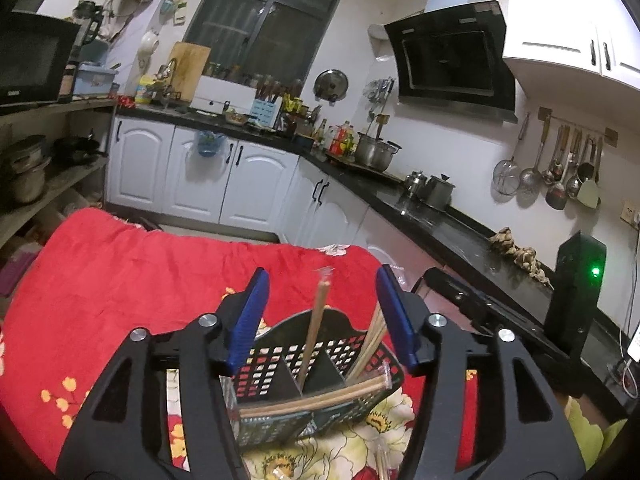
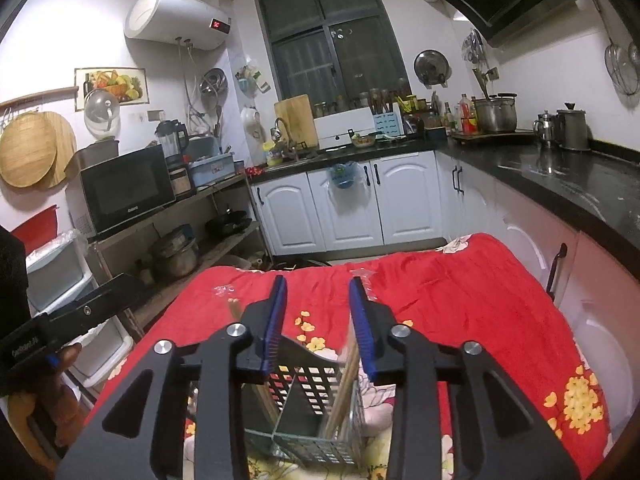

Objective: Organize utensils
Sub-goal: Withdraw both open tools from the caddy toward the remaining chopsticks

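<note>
A black perforated utensil basket (image 1: 280, 360) (image 2: 316, 384) with dividers stands on a red floral cloth (image 1: 120, 272) (image 2: 460, 292). One wrapped pair of chopsticks (image 1: 317, 320) stands upright in its middle section, between the blue pads of my left gripper (image 1: 323, 276). The pads stand wide apart and do not touch it. More chopsticks (image 1: 372, 340) (image 2: 344, 380) lean in the right section, and one pair (image 1: 320, 398) lies across the rim. My right gripper (image 2: 317, 282) hovers over the basket, open, with nothing between its pads.
A black countertop (image 1: 440, 224) (image 2: 560, 176) with pots runs along the right over white cabinets (image 1: 256, 184). A shelf with a microwave (image 2: 124, 188) stands at the left. A hand (image 2: 64, 364) holds the other gripper at the left edge of the right wrist view.
</note>
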A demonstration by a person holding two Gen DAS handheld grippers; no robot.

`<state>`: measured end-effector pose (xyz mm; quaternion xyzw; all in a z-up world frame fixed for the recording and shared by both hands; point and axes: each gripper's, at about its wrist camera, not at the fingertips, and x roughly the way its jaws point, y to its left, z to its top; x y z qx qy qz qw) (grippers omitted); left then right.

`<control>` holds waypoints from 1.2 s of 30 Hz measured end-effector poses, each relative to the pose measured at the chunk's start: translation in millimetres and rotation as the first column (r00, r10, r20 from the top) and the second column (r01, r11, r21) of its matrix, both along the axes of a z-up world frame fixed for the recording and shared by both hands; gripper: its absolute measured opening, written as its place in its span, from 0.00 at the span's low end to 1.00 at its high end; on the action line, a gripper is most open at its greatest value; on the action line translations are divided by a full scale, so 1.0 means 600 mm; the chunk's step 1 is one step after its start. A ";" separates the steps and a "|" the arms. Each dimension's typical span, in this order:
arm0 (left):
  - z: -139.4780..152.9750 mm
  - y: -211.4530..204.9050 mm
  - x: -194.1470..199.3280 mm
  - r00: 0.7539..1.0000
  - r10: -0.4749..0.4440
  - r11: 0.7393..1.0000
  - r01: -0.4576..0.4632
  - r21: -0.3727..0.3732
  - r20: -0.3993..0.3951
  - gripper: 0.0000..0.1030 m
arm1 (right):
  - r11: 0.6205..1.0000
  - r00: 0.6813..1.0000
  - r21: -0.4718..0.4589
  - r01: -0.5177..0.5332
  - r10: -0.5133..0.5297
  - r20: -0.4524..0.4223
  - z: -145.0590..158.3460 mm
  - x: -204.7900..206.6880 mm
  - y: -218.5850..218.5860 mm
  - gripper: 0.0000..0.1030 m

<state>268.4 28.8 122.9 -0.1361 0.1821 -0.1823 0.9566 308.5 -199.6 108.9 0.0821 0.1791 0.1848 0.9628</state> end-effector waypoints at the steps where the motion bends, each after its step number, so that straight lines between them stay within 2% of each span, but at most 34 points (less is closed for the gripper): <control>1: -0.001 0.004 -0.002 1.000 0.007 1.000 -0.007 -0.008 -0.006 0.53 | 1.000 1.000 -0.005 0.004 -0.004 0.000 0.000 -0.002 -0.002 0.34; 3: -0.002 0.011 -0.006 1.000 0.010 1.000 -0.010 -0.020 -0.009 0.64 | 1.000 1.000 -0.007 0.013 -0.013 -0.007 -0.001 -0.004 -0.007 0.36; 12: -0.002 0.037 -0.039 1.000 0.025 0.998 -0.025 -0.050 0.000 0.88 | 1.000 1.000 -0.025 0.014 -0.015 -0.022 -0.003 -0.022 -0.018 0.48; 18: -0.005 0.052 -0.058 0.998 0.055 0.998 -0.055 -0.026 0.004 0.90 | 0.999 1.000 -0.043 0.009 -0.010 -0.023 -0.007 -0.040 -0.018 0.51; 27: -0.007 0.074 -0.088 0.996 0.094 0.995 -0.094 -0.032 -0.004 0.90 | 0.999 1.000 -0.038 0.002 -0.002 -0.013 -0.006 -0.061 -0.024 0.56; 36: -0.038 0.087 -0.112 0.991 0.126 0.991 -0.127 -0.032 -0.046 0.90 | 0.999 1.000 -0.048 -0.014 0.013 -0.020 -0.013 -0.082 -0.026 0.56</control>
